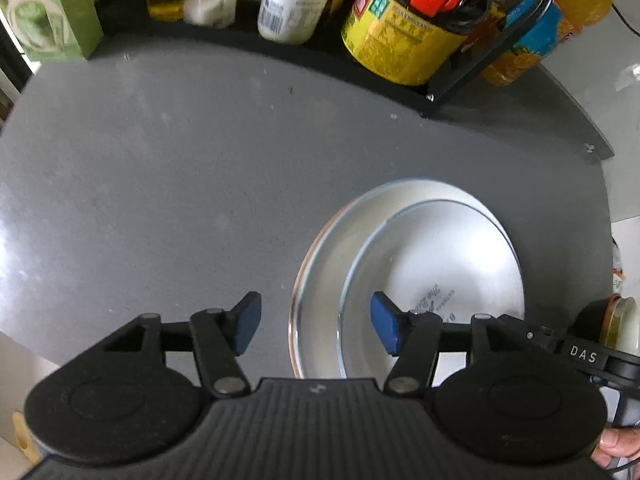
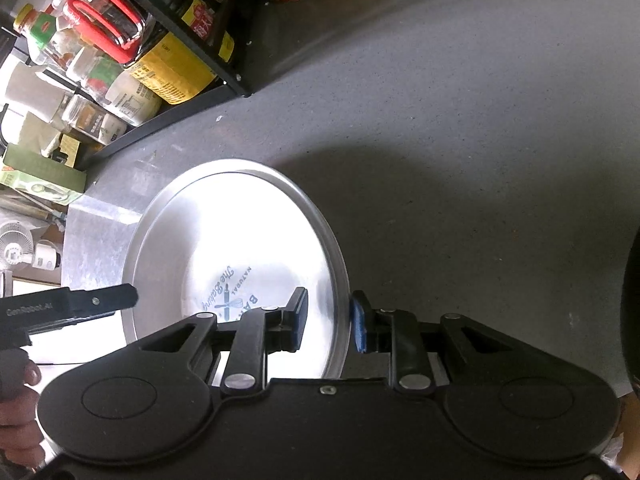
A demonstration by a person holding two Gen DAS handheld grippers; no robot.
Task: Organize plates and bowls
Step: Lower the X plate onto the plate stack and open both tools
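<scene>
Two white plates lie stacked on the grey counter: a larger one (image 1: 320, 264) with a smaller plate (image 1: 440, 256) bearing blue print inside it. The stack (image 2: 248, 240) also fills the lower left of the right wrist view. My left gripper (image 1: 316, 328) is open and low over the stack's left rim, one pad outside over the counter and the other above the inner plate. My right gripper (image 2: 329, 322) is open and straddles the stack's right rim, which runs between its blue pads. Neither gripper clamps anything.
A black rack (image 1: 448, 92) of sauce bottles and jars lines the back of the counter, with a green box (image 1: 52, 12) at its left end. An orange drink bottle (image 1: 540, 48) stands beside it. A small jar (image 1: 624, 324) sits at the right, and a person's hand (image 2: 16, 400) holds the left tool.
</scene>
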